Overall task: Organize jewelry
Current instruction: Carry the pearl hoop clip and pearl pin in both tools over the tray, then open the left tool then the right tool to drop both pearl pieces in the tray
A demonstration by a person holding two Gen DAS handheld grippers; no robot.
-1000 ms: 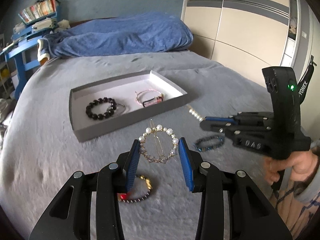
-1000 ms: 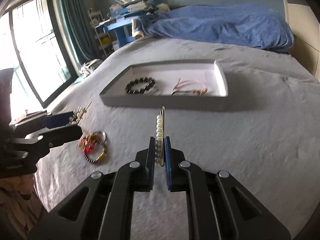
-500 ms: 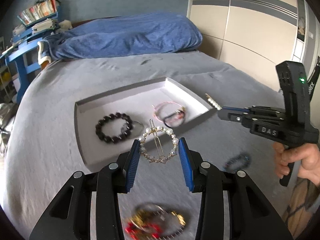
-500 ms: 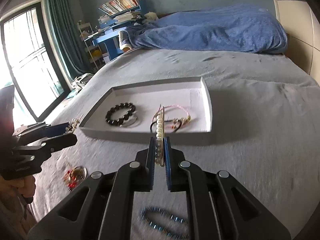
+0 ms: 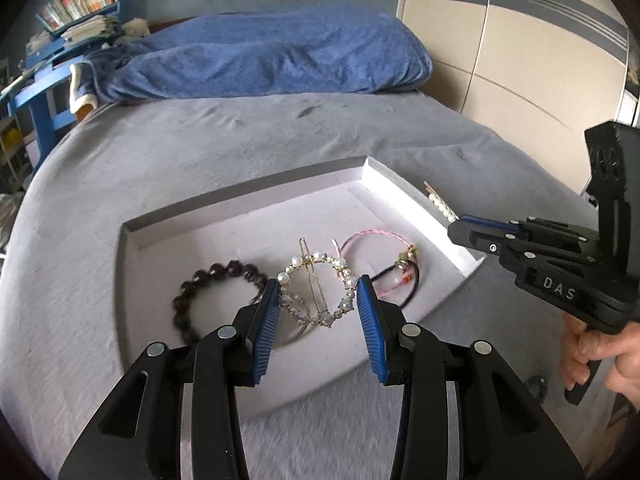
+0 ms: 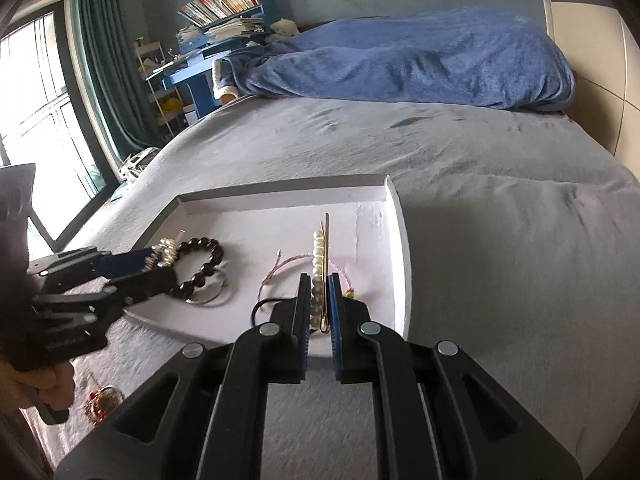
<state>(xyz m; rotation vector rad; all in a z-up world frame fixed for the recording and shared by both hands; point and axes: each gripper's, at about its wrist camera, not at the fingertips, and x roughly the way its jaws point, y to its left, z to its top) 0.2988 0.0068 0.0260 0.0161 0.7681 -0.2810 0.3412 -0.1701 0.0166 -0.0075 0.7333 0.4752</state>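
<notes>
The left gripper (image 5: pixel 318 312) pinches the round pearl clip (image 5: pixel 317 289) by its rim over the tray (image 5: pixel 168 224). The right gripper (image 6: pixel 319 312) clamps the straight pearl pin (image 6: pixel 320 264) near the tray's right wall. Both pieces look light, stiff and slippery; grip the metal, not the beads.

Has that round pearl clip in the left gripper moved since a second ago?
Yes. The clip, then over the grey bedcover short of the tray, now hangs above it.

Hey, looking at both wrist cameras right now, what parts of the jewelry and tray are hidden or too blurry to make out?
- Left wrist view: the dark round-bead bracelet in the white shallow tray is motion-blurred; the left gripper covers its near side.
- Left wrist view: the straight pearl hair clip shows only its tip; the right gripper hides the rest.
- Right wrist view: the red and gold bracelet on the grey bedspread is small and blurred.
</notes>
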